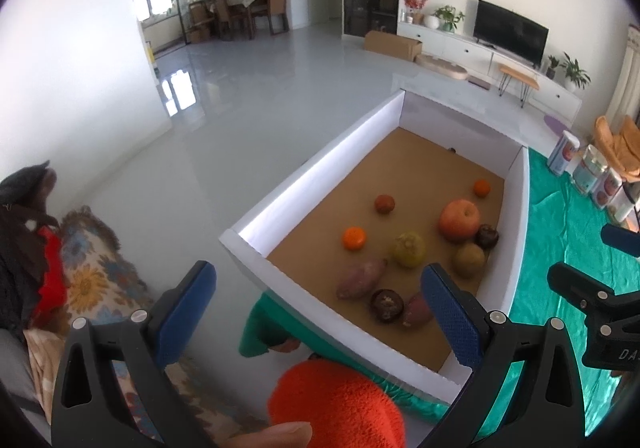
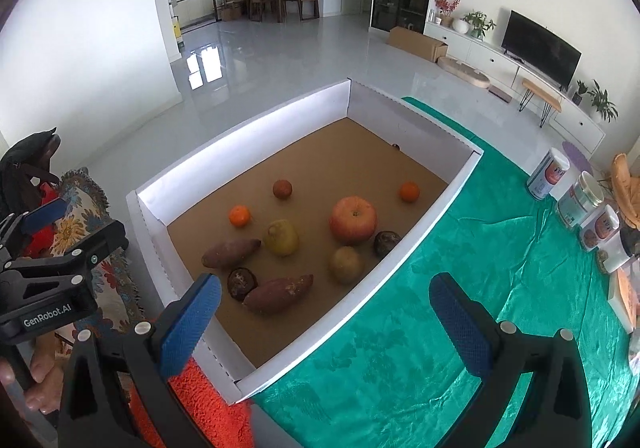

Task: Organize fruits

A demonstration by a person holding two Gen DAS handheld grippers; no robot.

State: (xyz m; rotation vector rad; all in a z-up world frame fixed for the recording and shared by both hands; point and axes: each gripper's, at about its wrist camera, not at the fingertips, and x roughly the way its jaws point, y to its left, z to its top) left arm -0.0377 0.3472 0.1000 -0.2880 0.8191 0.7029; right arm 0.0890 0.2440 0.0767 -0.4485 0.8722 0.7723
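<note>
While both the left gripper (image 1: 320, 312) and right gripper (image 2: 324, 322) hang open and empty, fruits, among them an apple (image 2: 353, 219), lie in the white box (image 2: 424, 220) on the desk (image 2: 460, 288).

Black gripper (image 2: 324, 324) frames, blue textured pads, silver screws, "GenRobot.AI" marking.

Tiny dark object (image 2: 395, 146) at the box's (image 2: 256, 118) far wall, unidentifiable.

The box (image 2: 420, 224) has matt white card walls and a brown cardboard floor; the green cloth (image 2: 460, 288) is shiny; the tiled floor (image 2: 280, 60) is glossy.
</note>
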